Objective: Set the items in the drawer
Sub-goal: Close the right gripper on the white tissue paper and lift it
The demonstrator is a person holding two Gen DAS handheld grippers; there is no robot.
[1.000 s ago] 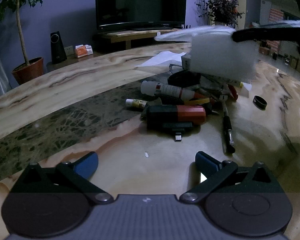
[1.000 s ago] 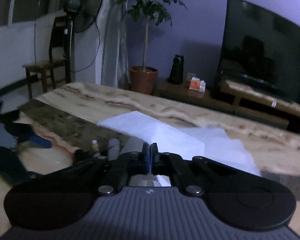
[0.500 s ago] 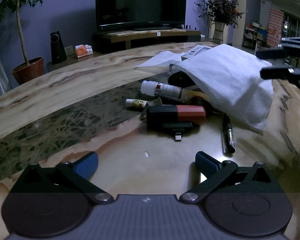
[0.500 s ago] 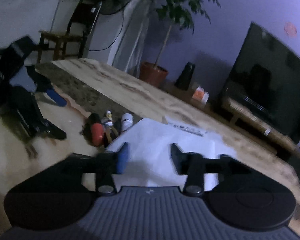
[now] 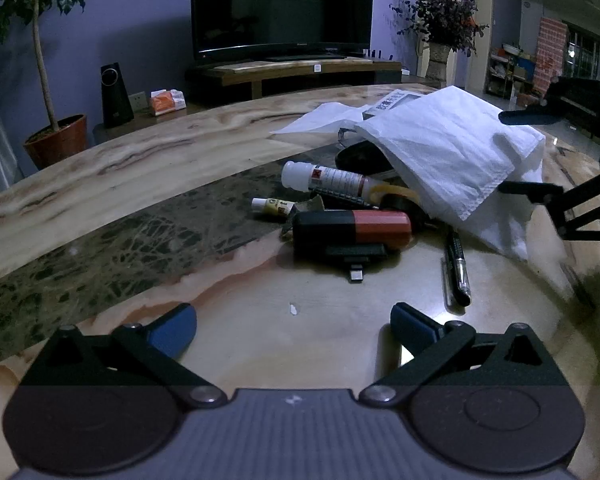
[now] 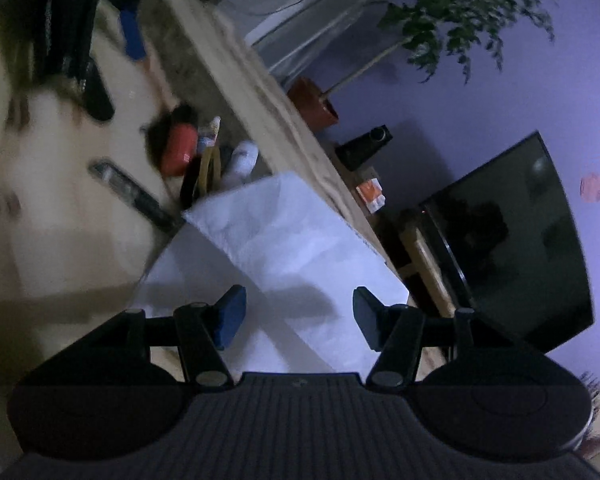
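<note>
While the left hand-held gripper (image 5: 292, 326) hovers open over the desk (image 5: 100, 184), the right hand-held gripper (image 6: 299, 314), jaws just opened, stands empty above the white cloth (image 6: 284, 240).

1 white cloth (image 5: 440, 152), 1 bottle (image 5: 324, 177), 1 pen (image 5: 457, 258), 1 red/blk case (image 5: 352, 230), 1 sm tube (image 5: 272, 207).

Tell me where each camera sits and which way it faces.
Left wrist: on the left claw, looking across the marble table at the item pile, television behind; its own open blue fingers show, plus the right claw at the right edge.
Right wrist: on the right claw, rolled sideways and blurred, facing the white cloth; its own fingers show, just opened, nothing between them.
Shared: white cloth, black-and-red case, pen, television.
</note>
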